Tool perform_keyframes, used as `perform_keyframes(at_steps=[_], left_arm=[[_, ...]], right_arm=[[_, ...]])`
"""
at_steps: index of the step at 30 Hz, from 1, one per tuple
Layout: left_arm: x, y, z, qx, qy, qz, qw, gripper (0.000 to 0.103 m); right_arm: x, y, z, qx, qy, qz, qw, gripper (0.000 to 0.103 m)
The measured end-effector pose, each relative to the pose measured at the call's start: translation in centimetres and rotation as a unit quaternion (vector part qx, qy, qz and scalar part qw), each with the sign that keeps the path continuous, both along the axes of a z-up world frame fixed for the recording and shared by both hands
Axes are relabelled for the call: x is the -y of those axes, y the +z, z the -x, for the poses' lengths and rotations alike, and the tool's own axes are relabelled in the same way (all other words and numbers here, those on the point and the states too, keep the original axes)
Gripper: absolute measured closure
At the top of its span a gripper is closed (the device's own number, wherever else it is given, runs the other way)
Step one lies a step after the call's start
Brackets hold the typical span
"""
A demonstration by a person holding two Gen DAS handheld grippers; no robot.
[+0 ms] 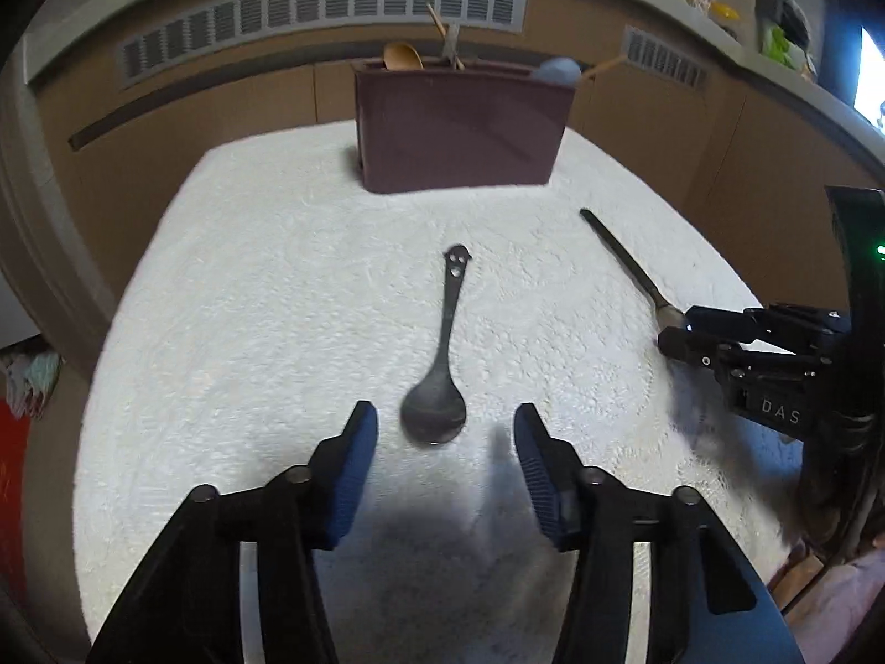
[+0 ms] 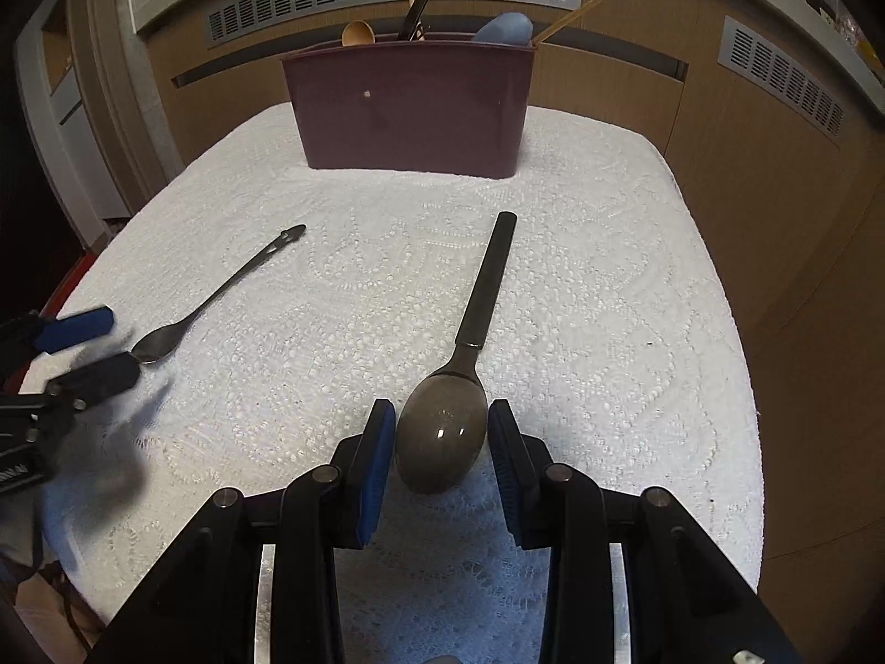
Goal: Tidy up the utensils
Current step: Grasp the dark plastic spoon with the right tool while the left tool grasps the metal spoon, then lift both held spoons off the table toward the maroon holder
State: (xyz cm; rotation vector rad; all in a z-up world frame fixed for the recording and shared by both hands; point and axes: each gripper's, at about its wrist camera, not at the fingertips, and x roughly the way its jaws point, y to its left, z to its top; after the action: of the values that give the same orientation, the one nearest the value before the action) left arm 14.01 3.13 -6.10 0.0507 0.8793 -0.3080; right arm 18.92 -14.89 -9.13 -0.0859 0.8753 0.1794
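Observation:
A small dark spoon (image 1: 445,343) with a smiling face cut into its handle lies on the white lace cloth (image 1: 249,304). My left gripper (image 1: 445,434) is open, its blue pads on either side of that spoon's bowl without touching it. A larger spoon (image 2: 442,437) with a long black handle lies to the right, and my right gripper (image 2: 442,442) is shut on its bowl, both pads against the bowl's sides. In the right wrist view the left gripper (image 2: 119,346) sits at the small spoon (image 2: 221,288). In the left wrist view the right gripper (image 1: 677,332) covers the bowl of the larger spoon (image 1: 619,254).
A maroon utensil holder (image 1: 459,133) (image 2: 409,110) stands at the cloth's far edge, holding a wooden spoon (image 2: 358,33), a blue utensil (image 2: 503,29) and thin sticks. Behind it run brown panels with vent grilles. The table edge drops off left and right.

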Motion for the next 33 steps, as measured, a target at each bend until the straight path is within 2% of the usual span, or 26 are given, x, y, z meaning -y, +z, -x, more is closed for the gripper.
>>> perform_keyframes(at_steps=[4,8,10,11,14,17,20,23,26,29,33], left_arm=[[-0.1,-0.8,-1.2,-0.023,0.024,-0.001,0.9994,0.056],[0.7,-1.0,-1.8,-0.022,0.024,-0.016,0.9993,0.059],[1.2,-1.1,-1.9,-0.013,0.03,-0.03,0.999,0.066],[1.3,-1.0,-1.9,-0.009,0.032,-0.034,0.9989,0.074],[1.3,-0.3,-1.6,0.004,0.039,-0.035,0.9986,0.074],[1.4,1.3,-1.0,0.042,0.043,-0.049,0.997,0.074],[1.2,3.3,-0.8,0.069,0.045,-0.038,0.9958,0.074],[1.1,4.7,-1.6,0.091,0.052,-0.032,0.994,0.074],[0.9,6.0,-2.6,0.108,0.059,-0.021,0.9921,0.074],[0.5,6.9,-3.3,0.12,0.064,-0.01,0.9907,0.074],[0.3,7.4,-4.4,0.126,0.068,0.007,0.9897,0.074]], right_arm=[[0.4,-0.2,0.3,0.008,-0.002,-0.008,1.0,0.071],[0.6,-0.3,0.4,0.011,0.0,-0.019,1.0,0.071],[0.6,-0.3,0.4,0.013,0.001,-0.021,1.0,0.07],[0.6,-0.3,0.4,0.014,0.002,-0.022,1.0,0.07],[0.7,-0.2,0.6,0.018,0.003,-0.024,1.0,0.07],[0.7,-0.3,0.6,0.017,0.004,-0.027,0.999,0.07],[0.7,-0.2,0.7,0.018,0.008,-0.028,0.999,0.069],[0.9,-0.1,0.7,0.015,0.012,-0.034,0.999,0.059],[1.9,0.7,0.8,0.026,0.007,-0.053,0.998,0.059],[2.9,1.7,-0.1,0.032,-0.018,-0.046,0.998,0.059],[3.5,2.1,-3.9,-0.004,-0.046,-0.066,0.997,0.062]])
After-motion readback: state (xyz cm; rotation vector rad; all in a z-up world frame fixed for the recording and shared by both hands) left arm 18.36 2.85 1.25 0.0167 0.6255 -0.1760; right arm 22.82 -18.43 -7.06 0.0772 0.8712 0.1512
